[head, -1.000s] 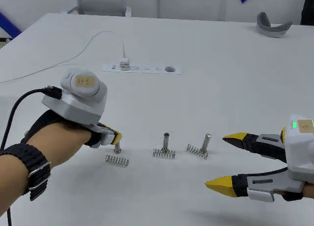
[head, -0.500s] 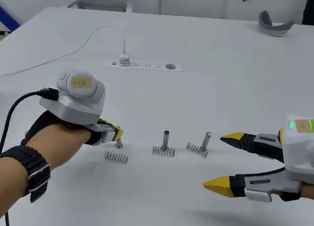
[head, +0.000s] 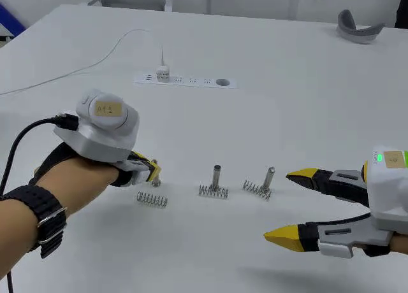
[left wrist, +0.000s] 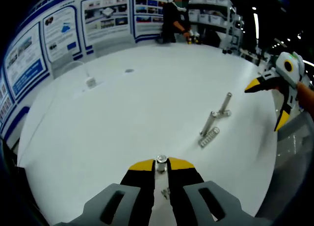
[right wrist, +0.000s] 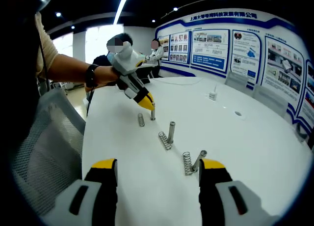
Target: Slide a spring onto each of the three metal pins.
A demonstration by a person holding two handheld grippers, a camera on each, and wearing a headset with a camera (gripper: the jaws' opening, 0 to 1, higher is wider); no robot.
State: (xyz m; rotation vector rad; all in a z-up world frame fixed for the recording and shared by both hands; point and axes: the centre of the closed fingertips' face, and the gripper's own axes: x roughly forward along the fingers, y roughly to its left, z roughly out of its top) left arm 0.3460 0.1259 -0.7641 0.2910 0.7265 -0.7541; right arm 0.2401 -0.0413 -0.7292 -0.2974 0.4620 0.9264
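Springs: all three lie flat on the table (head: 191, 255), none on a pin yet. Left spring (head: 152, 199) sits just in front of the left pin (head: 155, 181). Middle spring (head: 213, 192) is at the foot of the middle pin (head: 217, 176); touching or not, can't tell. Right spring (head: 256, 189) lies by the base of the right pin (head: 269, 176), which leans a bit.

My left gripper (head: 150, 172) is clamped on the left pin; the left gripper view shows that pin (left wrist: 161, 160) pinched between the yellow tips. My right gripper (head: 294, 206) is spread wide with nothing in it, off to the right of the right pin, near but apart.

Step, as I judge it: first pin is being steadied and no spring is picked up, so the task has barely begun. Next move calls for the right gripper to reach a spring, most likely the left one to pair with the held pin. It should nip the spring near one end, tip it upright and line its bore over the pin top. My left jaws cover that top, so I'd have to grip lower or let go before threading. The springs are small and will probably roll or squirt out under a hard pinch.
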